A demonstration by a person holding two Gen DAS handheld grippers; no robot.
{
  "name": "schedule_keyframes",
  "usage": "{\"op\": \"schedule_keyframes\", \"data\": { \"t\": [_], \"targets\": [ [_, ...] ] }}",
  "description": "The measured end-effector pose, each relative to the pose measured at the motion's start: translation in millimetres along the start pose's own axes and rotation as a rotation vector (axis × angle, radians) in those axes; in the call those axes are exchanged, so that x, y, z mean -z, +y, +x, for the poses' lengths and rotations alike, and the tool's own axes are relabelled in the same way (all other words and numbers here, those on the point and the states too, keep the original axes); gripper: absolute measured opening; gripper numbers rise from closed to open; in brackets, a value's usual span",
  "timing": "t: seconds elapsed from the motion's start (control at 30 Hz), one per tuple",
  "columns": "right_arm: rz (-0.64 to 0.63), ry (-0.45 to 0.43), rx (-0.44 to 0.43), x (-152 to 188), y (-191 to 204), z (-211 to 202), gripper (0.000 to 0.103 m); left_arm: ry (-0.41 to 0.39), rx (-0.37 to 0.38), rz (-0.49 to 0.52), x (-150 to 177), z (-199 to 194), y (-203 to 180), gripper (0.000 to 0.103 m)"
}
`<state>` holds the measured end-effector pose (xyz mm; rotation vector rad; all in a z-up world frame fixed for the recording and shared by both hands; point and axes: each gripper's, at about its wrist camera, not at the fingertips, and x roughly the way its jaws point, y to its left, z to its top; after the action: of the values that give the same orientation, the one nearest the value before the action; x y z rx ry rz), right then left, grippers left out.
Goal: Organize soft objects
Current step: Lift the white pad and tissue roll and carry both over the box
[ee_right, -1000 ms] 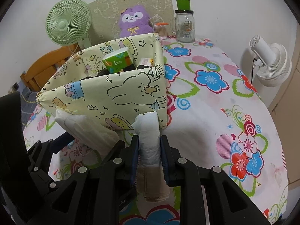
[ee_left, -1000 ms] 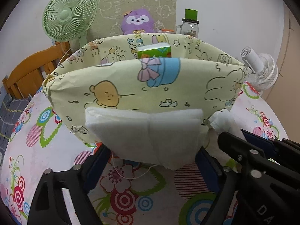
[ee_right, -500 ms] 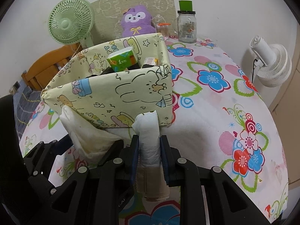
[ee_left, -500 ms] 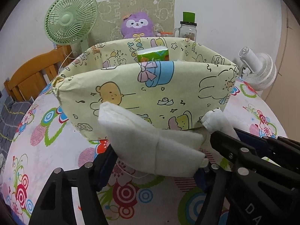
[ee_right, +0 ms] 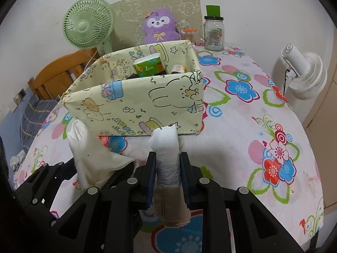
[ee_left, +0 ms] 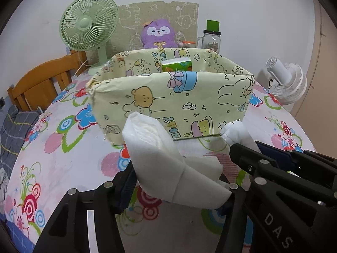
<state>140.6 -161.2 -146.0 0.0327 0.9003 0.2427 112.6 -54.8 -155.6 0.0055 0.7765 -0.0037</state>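
Note:
A yellow fabric box with cartoon prints stands on the flowered table, with a green tissue pack inside it. In front of the box, my left gripper has its jaws closing on a soft white pad. The pad buckles between the pads, and its left end tips up. In the right wrist view my right gripper is shut on a white rolled pack that stands upright just short of the box. The white pad shows to its left.
Behind the box are a green desk fan, a purple plush toy and a glass jar with a green lid. A white fan stands off the table's right edge. A wooden chair back is at the left.
Both grippers have drawn back from the box, which now looks smaller. The left jaws have narrowed, and the flat white pad has folded and tilted.

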Motion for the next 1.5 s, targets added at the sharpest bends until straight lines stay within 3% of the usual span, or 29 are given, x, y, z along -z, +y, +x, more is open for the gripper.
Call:
{"op": "schedule_keyframes", "data": {
  "t": [0.7,1.5],
  "targets": [
    [-0.037,-0.117,-0.011,0.2,22.1,-59.6,0.025,-0.101,0.005,-0.020,1.7,-64.7,9.7,0.057],
    [-0.042,-0.234,-0.011,-41.1,30.9,-112.0,0.025,-0.211,0.017,0.011,-43.9,-113.1,10.0,0.056]
  ]
}}
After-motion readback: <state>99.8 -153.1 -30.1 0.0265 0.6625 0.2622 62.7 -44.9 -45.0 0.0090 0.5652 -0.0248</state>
